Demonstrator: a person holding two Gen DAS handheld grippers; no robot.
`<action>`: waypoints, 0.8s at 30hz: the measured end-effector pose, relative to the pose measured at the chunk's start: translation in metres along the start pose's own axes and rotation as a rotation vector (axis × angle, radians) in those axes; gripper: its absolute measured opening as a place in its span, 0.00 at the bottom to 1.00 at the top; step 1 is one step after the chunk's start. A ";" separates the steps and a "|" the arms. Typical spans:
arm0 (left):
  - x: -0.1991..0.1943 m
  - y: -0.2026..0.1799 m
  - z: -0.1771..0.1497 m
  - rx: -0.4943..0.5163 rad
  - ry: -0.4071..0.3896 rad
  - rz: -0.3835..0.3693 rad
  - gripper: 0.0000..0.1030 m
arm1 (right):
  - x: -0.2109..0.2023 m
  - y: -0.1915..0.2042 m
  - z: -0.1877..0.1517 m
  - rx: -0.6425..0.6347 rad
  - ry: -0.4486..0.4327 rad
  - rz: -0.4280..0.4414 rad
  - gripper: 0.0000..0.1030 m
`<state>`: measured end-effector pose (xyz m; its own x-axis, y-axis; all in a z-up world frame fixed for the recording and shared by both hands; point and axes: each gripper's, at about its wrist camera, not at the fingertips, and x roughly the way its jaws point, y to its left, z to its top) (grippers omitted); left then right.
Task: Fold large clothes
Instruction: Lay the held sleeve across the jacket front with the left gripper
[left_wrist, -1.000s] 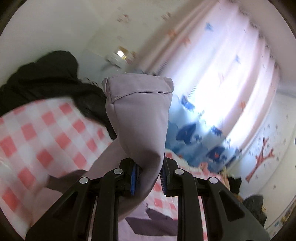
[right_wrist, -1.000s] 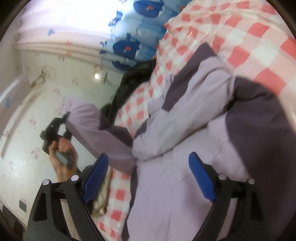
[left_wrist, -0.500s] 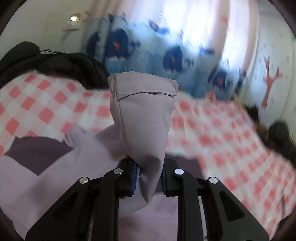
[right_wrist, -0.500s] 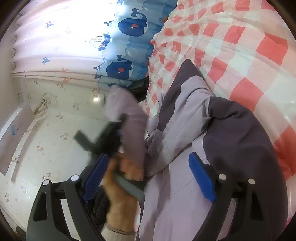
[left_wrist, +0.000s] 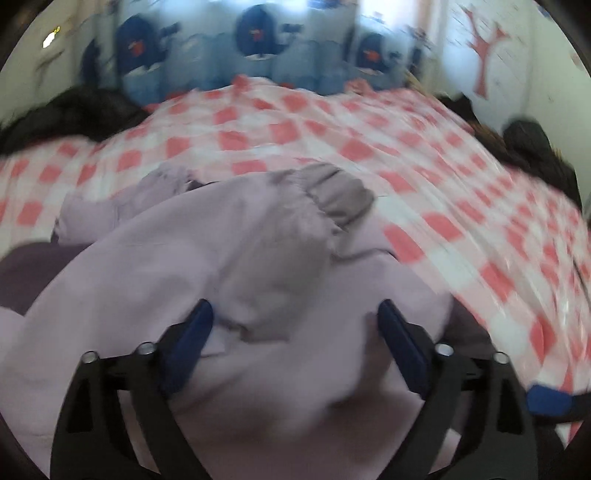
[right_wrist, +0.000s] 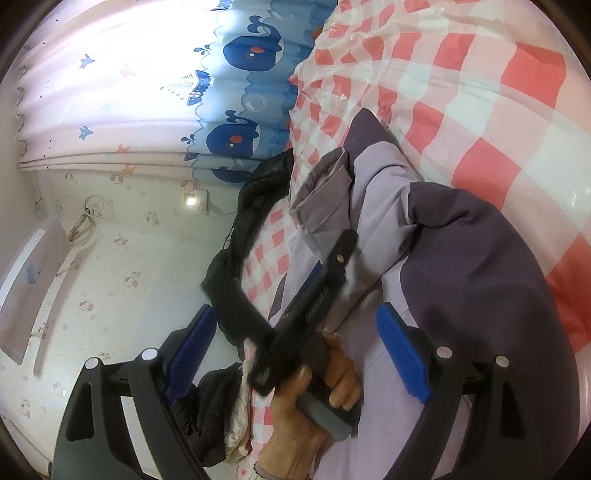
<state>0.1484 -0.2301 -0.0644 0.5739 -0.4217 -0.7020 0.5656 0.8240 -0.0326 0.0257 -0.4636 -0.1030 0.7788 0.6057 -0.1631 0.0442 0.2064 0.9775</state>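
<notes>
Left gripper (left_wrist: 293, 325) is seen spread wide above the lilac jacket (left_wrist: 229, 266); its jaws have just been opening, and the sleeve (left_wrist: 295, 221) is released, lying loose between the pads but pressed by neither. The cuff (left_wrist: 338, 192) is laid toward the far edge of the jacket body. Left-wrist view is blurred, so fine creases cannot be read.

Right gripper (right_wrist: 295, 347) is likewise held spread, empty, pointing along the jacket's dark panel (right_wrist: 480, 266). The left hand (right_wrist: 317, 398) is seen in this view, wrapped round its gripper handle, close over the lilac cloth.

Step in hand, as judged: sleeve fold onto the torso. To be done well, the sleeve should be checked for lying flat and straight across the body before withdrawal; the pads should be lifted clear without snagging the cloth. The bulky padding is likely to spring back, so a pressing-down may be needed.

Surface: a bed under a red-and-white checked sheet (right_wrist: 480, 110), glossy in places. A black garment (right_wrist: 240, 258) is heaped at the bed's edge. Room: whale-print curtain (right_wrist: 236, 85), pale patterned wall (right_wrist: 110, 277).
</notes>
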 end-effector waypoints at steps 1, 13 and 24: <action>-0.005 -0.003 -0.001 0.016 0.008 -0.005 0.85 | 0.000 0.000 0.000 0.005 0.002 0.003 0.83; -0.168 0.123 -0.081 -0.400 -0.034 0.137 0.90 | 0.038 0.021 0.017 -0.087 0.047 0.008 0.85; -0.225 0.219 -0.113 -0.636 -0.158 0.222 0.91 | 0.147 0.031 0.070 -0.235 0.082 -0.354 0.78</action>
<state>0.0762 0.0875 0.0061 0.7429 -0.2273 -0.6297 -0.0049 0.9388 -0.3445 0.1850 -0.4221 -0.0868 0.6884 0.5235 -0.5020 0.1480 0.5762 0.8038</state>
